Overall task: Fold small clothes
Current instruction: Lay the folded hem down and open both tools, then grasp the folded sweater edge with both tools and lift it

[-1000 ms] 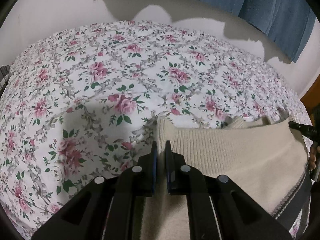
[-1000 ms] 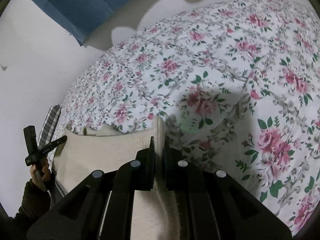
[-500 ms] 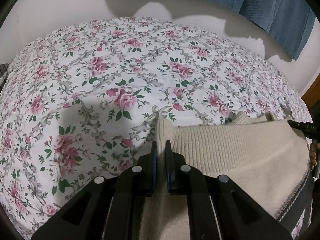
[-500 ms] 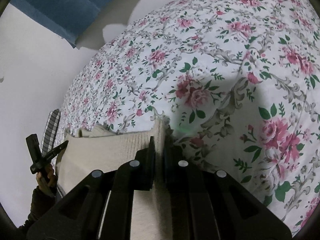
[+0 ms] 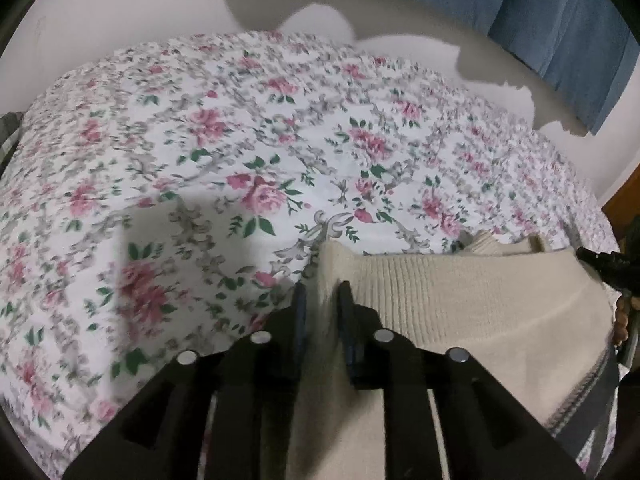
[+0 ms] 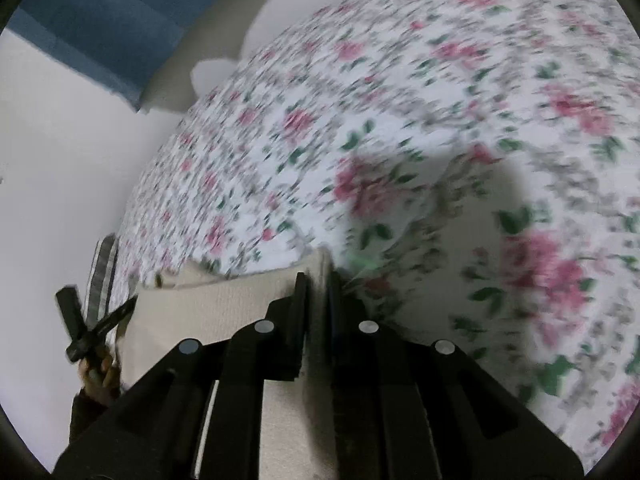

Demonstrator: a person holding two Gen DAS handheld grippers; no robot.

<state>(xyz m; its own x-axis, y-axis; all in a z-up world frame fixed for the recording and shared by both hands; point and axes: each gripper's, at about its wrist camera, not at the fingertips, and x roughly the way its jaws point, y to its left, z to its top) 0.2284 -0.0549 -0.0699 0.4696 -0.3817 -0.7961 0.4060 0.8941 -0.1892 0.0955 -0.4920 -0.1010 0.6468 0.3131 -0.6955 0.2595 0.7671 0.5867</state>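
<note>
A beige knit sweater [image 5: 460,312] lies folded at the near edge of the flowered bedspread [image 5: 248,152], its ribbed hem facing away from me. My left gripper [image 5: 322,300] stands over the sweater's left corner; its jaws are opening and the fabric sits loose between them. The right gripper [image 6: 318,284] is at the opposite corner of the sweater [image 6: 224,304], its jaws just starting to part with the pads still against the knit. Each view catches the other gripper at its edge, held by a hand [image 6: 98,376].
The flowered bedspread covers the whole bed beyond the sweater. A white wall [image 5: 120,8] and a blue curtain [image 5: 560,20] stand behind the bed. A checked cloth [image 6: 102,272] lies at the bed's far left edge.
The left jaws have parted visibly around the sweater corner, and the right jaws have widened slightly. Both views are blurred now. The sweater lies where it was.
</note>
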